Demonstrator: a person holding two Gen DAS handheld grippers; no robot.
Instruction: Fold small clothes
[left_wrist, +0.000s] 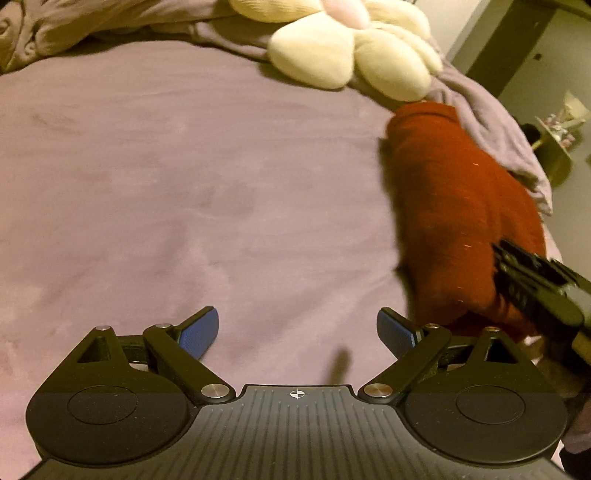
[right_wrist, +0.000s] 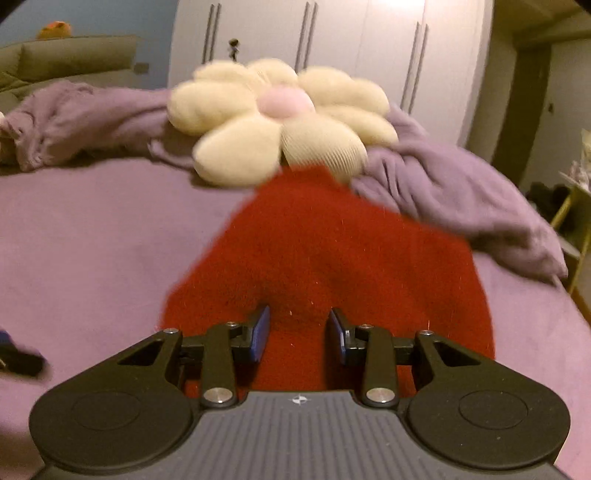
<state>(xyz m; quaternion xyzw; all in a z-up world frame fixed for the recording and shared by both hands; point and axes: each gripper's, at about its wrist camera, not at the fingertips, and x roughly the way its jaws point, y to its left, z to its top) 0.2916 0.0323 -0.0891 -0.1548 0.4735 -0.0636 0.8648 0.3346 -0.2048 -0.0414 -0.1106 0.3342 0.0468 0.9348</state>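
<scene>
Bedsheet, mauve and smooth, carries everything here. A red knitted garment lies bunched on it toward the bed's right edge, its far end touching a cream flower-shaped cushion with a pink centre that sits at the far side of the bed. A crumpled lilac blanket runs along that far side, behind and beside the cushion, and trails down along the right edge next to the garment.

The right gripper hangs low over the near part of the red garment. Its blue pads stand partly apart with red knit showing in the gap between them; the view is blurred, and the pads do not appear to press on the cloth.

The left gripper is over bare sheet, to the left of the garment, with its jaws spread wide and nothing between them. In the left wrist view the garment appears as a long heap at the right, and the black body of the right gripper reaches in over its near end.

Beyond the bed stand white wardrobe doors with long handles.
</scene>
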